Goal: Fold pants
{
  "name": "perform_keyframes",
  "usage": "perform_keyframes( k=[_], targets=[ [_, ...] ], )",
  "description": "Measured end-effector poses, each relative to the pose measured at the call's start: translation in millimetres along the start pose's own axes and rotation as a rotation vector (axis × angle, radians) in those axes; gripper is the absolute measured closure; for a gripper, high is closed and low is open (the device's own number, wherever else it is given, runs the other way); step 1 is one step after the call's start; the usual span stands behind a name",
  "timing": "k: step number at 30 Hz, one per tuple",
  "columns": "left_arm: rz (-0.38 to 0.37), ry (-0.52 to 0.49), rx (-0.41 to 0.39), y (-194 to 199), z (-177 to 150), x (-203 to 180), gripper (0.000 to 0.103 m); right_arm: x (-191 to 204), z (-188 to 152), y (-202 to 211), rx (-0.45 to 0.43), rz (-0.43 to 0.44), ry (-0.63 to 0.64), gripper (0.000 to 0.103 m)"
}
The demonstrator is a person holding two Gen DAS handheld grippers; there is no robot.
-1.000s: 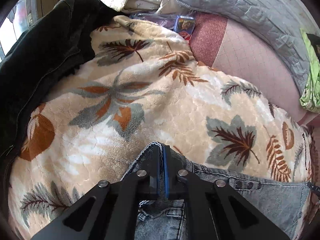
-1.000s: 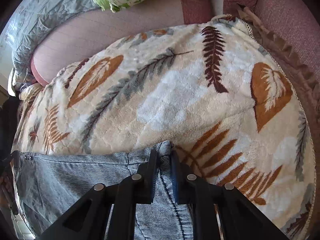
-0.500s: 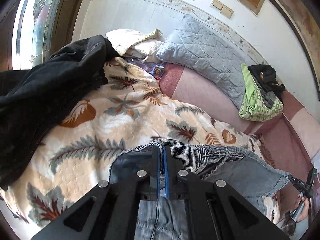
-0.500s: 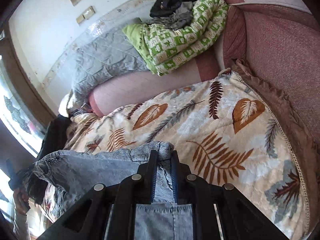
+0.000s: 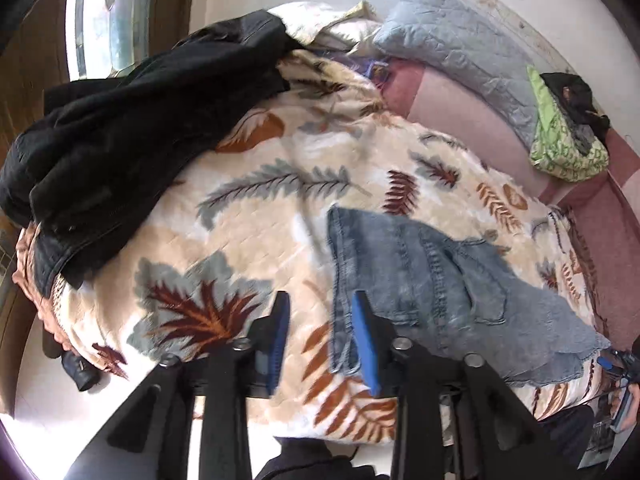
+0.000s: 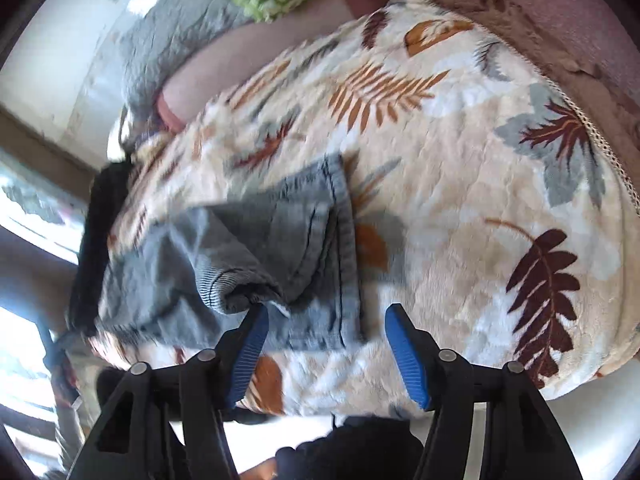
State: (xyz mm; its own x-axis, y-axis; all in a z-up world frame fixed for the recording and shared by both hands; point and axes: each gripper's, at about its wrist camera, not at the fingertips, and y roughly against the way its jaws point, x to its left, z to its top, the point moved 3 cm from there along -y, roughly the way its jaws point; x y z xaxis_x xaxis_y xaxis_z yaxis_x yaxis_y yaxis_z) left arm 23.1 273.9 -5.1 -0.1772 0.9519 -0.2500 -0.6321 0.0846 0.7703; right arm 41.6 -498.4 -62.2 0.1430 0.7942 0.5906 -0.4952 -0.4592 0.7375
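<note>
A black jacket (image 5: 132,132) lay heaped over the far left part of the bed, on the leaf-patterned blanket (image 5: 260,208). Beyond it a grey quilted pillow (image 5: 452,44) leaned against the wall, with a green patterned bundle (image 5: 560,148) further along the pink mattress (image 5: 452,108). A dark shoe (image 5: 80,370) sat on the floor beside the bed's near edge.

The jeans (image 5: 432,292) lay on the blanket near the bed's near edge, folded over on themselves, with nothing resting on top of them. In the right wrist view one rolled layer of the jeans (image 6: 256,264) bulged up at the near side.

The left gripper (image 5: 322,340) hung above the near left end of the denim with its jaws spread and holding nothing; the right blue pad overlapped the seamed edge of the denim in the view, though whether it touched could not be told. The right gripper (image 6: 326,354) also had its jaws spread wide and empty, and its left pad tip (image 6: 256,320) sat right at the rolled fold.
</note>
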Motion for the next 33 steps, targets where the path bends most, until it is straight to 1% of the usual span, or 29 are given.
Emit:
perform_keyframes(
  k=[1,2,3,5,6,7,8,9,11,12,13,15,16,17,19,21,22,24,26,27,28,29,30,31,33],
  targets=[
    [-0.022,-0.021,-0.010,-2,4,-14,0.053,-2,11,-2,-0.009,0.022,-0.046,0.034],
    [-0.040,-0.051,-0.008,-7,5,-30,0.053,-5,19,-9,0.004,0.035,-0.078,0.034],
    [-0.052,-0.086,0.001,-15,5,-45,0.053,-2,27,-19,0.038,0.050,-0.089,0.034],
    [-0.053,-0.144,0.010,-30,-2,-73,0.053,7,42,-31,0.049,0.048,-0.087,0.034],
    [-0.056,-0.170,0.023,-40,-7,-84,0.053,10,49,-33,0.049,0.072,-0.092,0.034],
    [-0.056,-0.193,0.043,-50,-13,-93,0.053,15,52,-32,0.039,0.120,-0.096,0.034],
    [-0.045,-0.210,0.065,-61,-19,-99,0.053,18,55,-30,0.036,0.143,-0.098,0.034],
    [-0.036,-0.223,0.085,-70,-27,-102,0.053,20,55,-31,0.047,0.133,-0.093,0.034],
    [-0.019,-0.240,0.130,-89,-40,-105,0.053,24,53,-46,0.108,0.095,-0.069,0.034],
    [-0.006,-0.240,0.142,-97,-45,-104,0.053,24,50,-55,0.140,0.054,-0.052,0.034],
    [0.005,-0.247,0.136,-100,-48,-104,0.053,23,47,-65,0.168,0.006,-0.034,0.036],
    [0.004,-0.256,0.122,-100,-50,-105,0.053,21,43,-84,0.204,-0.035,-0.026,0.052],
    [-0.002,-0.253,0.122,-99,-50,-104,0.053,22,42,-91,0.212,-0.055,-0.018,0.068],
    [-0.008,-0.251,0.125,-99,-50,-103,0.053,24,42,-96,0.212,-0.084,0.010,0.078],
    [-0.020,-0.249,0.127,-98,-50,-100,0.053,33,40,-99,0.217,-0.145,0.077,0.081],
    [-0.029,-0.245,0.127,-99,-51,-99,0.053,48,44,-91,0.173,-0.216,0.159,0.082],
    [-0.031,-0.242,0.127,-99,-51,-99,0.053,56,49,-83,0.139,-0.255,0.204,0.093],
    [-0.032,-0.241,0.128,-100,-51,-99,0.052,71,60,-69,0.084,-0.302,0.264,0.093],
    [-0.029,-0.246,0.126,-100,-51,-100,0.051,82,70,-67,0.033,-0.379,0.332,0.093],
    [-0.028,-0.247,0.126,-101,-51,-100,0.051,81,72,-73,0.031,-0.393,0.338,0.093],
    [-0.028,-0.246,0.126,-101,-51,-100,0.050,77,72,-84,0.055,-0.413,0.345,0.092],
    [-0.030,-0.244,0.126,-101,-51,-100,0.049,69,70,-97,0.105,-0.425,0.334,0.091],
    [-0.031,-0.243,0.127,-101,-51,-101,0.048,60,66,-106,0.135,-0.434,0.302,0.089],
    [-0.032,-0.248,0.127,-101,-51,-101,0.047,55,63,-107,0.125,-0.435,0.277,0.088],
    [-0.030,-0.264,0.126,-101,-52,-103,0.046,50,57,-89,0.051,-0.401,0.215,0.076]
  ],
)
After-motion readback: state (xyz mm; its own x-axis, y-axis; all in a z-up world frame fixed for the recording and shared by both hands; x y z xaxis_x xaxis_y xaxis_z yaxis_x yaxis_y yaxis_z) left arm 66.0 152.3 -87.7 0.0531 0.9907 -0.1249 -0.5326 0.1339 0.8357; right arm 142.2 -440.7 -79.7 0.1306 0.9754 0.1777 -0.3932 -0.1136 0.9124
